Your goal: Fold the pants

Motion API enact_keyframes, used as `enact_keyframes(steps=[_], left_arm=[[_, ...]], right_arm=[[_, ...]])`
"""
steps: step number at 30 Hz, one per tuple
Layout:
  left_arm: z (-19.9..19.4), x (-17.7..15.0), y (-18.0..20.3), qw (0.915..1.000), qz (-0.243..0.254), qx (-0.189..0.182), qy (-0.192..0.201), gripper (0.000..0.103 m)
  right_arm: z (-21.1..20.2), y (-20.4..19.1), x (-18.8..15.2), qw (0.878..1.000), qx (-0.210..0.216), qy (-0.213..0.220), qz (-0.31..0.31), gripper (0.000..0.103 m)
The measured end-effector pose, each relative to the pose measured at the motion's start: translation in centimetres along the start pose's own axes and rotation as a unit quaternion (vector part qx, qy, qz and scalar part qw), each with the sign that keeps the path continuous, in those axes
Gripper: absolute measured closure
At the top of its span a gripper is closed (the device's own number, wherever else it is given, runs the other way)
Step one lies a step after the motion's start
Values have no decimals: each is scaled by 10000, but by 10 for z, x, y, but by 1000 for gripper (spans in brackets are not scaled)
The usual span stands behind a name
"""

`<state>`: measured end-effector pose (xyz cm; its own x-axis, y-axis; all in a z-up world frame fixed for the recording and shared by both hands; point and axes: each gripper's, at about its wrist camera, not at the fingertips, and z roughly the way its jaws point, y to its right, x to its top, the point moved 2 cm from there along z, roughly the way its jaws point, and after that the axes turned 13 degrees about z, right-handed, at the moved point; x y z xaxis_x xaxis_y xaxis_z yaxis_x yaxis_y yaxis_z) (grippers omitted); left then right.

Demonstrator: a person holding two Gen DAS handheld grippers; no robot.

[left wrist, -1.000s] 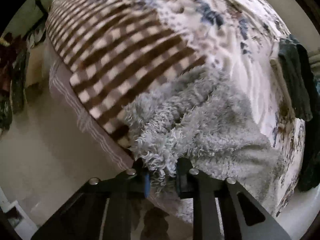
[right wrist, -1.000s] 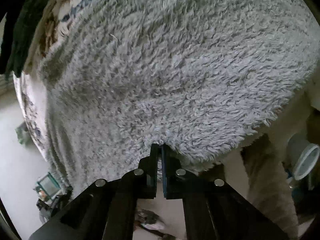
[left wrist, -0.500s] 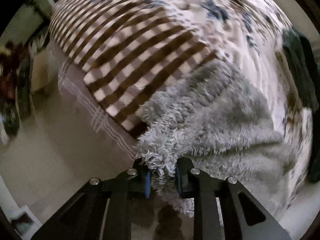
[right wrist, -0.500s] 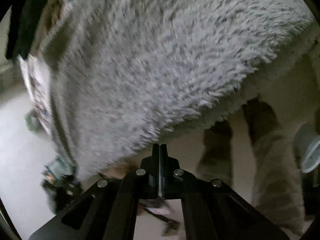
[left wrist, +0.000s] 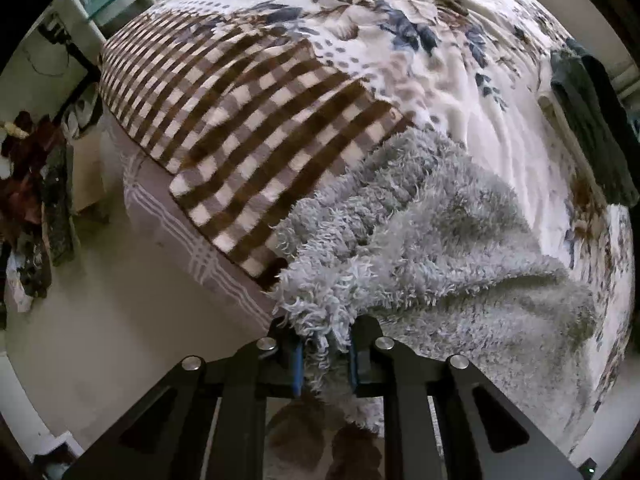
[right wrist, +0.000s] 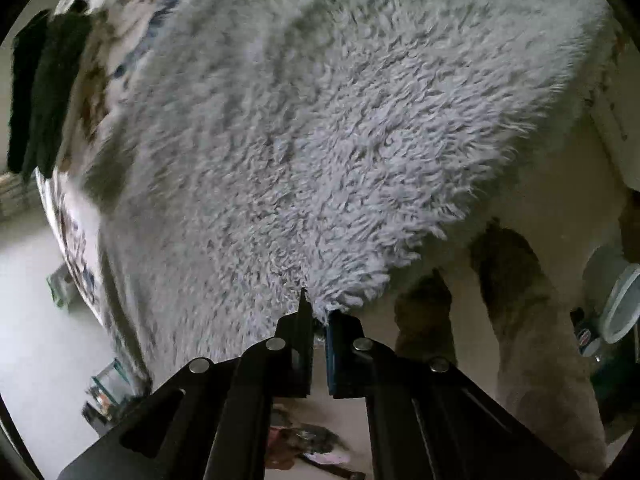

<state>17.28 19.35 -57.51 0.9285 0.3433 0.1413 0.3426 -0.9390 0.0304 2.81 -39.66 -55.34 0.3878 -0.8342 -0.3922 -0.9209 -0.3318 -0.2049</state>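
Grey fleece pants [left wrist: 440,248] | left claw [left wrist: 323,354] clamps edge | right claw [right wrist: 318,344] pinches hem

The left tool [left wrist: 324,354] points straight down, and its two blue pads [left wrist: 297,368] press on a tuft of grey fleece. The right tool [right wrist: 319,346] tilts steeply down, its jaws almost together, pinching the fleece edge.

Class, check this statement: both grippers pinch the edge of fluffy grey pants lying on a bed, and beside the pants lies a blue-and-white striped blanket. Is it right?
One detail is wrong. The blanket beside the fluffy grey pants is brown-and-cream checked, not blue-and-white striped; the left wrist view shows it. The rest stands: the left gripper and the right gripper both pinch the pants' edge on the bed.
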Motion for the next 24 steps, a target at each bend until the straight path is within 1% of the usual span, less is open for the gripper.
enact_keyframes(steps=[1,3,4,5,6,7,8,9,10,11,13,14,16,17,18,19,21,23,24], left_arm=[[3,0,-1,10000,1,9,-34,90],[14,-2,0,9996,7,-27,-265,86],[18,-3,0,9992,-61,-62,-393,86],[19,-5,2,9985,-125,-115,-515,83],[16,-7,6,9984,-91,-128,-552,82],[8,-10,14,9987,84,-90,-494,77],[0,-12,22,9987,264,32,-432,64],[-11,-17,36,9977,561,193,-330,52],[-17,-20,46,9967,731,255,-258,25],[-30,-27,65,9937,1057,350,-84,9],[-43,-37,96,9877,1516,375,73,7],[-50,-45,123,9820,1849,376,114,7],[-56,-54,159,9745,2208,389,111,7],[-57,-64,190,9689,2455,299,120,7],[-57,-71,213,9650,2610,219,130,7],[-56,-75,231,9625,2707,142,120,7],[-51,-91,278,9571,2893,-138,26,7],[-39,-102,324,9506,3090,-281,-89,7],[-29,-109,350,9456,3232,-339,-175,7]], right_arm=[[-3,2,-4,10000,-50,4,-14,98],[2,6,-5,9999,-135,-29,-66,97],[12,-2,-6,9998,-155,-61,-70,93],[21,2,0,9998,-135,-139,-10,89],[36,-8,-4,9995,-118,-273,53,79],[40,-7,0,9991,-7,-421,102,67],[42,-11,3,9984,205,-509,166,53],[35,-14,4,9981,393,-450,147,48],[23,-14,6,9979,527,-367,15,47],[12,-12,7,9977,590,-299,-116,47],[-20,-4,11,9978,603,11,-289,47],[-31,1,15,9975,642,125,-277,47],[-60,19,35,9964,698,468,-116,47],[-76,31,50,9949,715,716,19,47],[-93,44,66,9924,722,982,147,47],[-114,64,86,9884,649,1339,316,47],[-140,91,121,9801,626,1776,627,47],[-166,129,163,9696,635,2132,1016,47],[-172,145,181,9671,694,2174,1125,47]])
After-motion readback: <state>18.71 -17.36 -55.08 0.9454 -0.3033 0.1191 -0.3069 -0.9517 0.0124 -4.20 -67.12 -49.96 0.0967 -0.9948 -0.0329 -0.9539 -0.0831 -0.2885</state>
